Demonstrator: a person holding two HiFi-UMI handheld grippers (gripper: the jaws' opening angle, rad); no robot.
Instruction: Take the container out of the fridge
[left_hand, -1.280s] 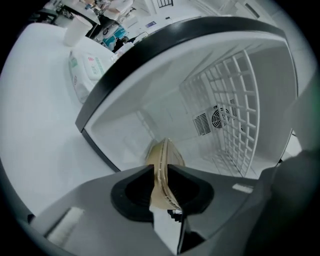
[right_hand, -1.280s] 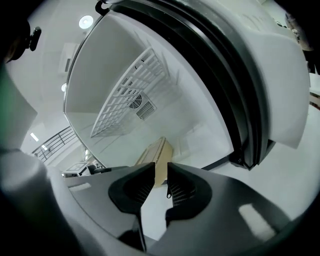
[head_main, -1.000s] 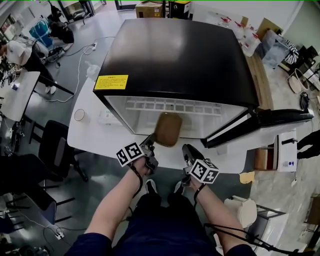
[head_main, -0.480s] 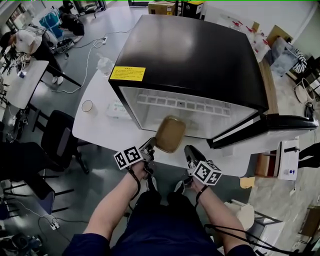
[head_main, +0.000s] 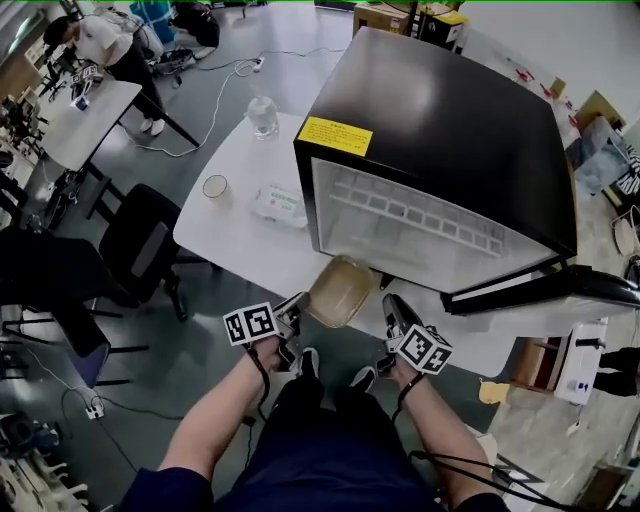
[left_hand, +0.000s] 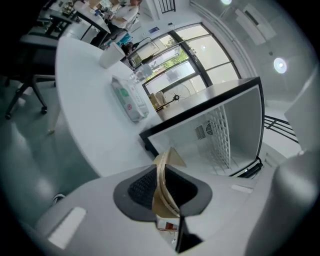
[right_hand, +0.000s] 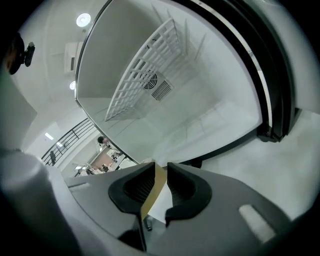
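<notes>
The tan, flat oval container (head_main: 342, 292) hangs just outside the open black fridge (head_main: 440, 130), over the white table's near edge. My left gripper (head_main: 297, 312) grips its left rim and my right gripper (head_main: 388, 308) its right rim. In the left gripper view the brown rim (left_hand: 170, 158) stands on edge between the pads of the left gripper (left_hand: 164, 186), whose jaws have just been closing on it. In the right gripper view a thin tan edge (right_hand: 152, 192) is pinched in the right gripper (right_hand: 160, 176). The white fridge interior (right_hand: 165, 100) shows a wire shelf.
The fridge door (head_main: 560, 285) swings open to the right. On the white table (head_main: 240, 255) left of the fridge are a paper cup (head_main: 214, 186), a pack of wipes (head_main: 278, 205) and a bottle (head_main: 262, 115). A black chair (head_main: 140, 240) stands at the table's left.
Both grippers have drawn back toward the person with the container, which went from the fridge mouth to outside it. The head view has swung left.
</notes>
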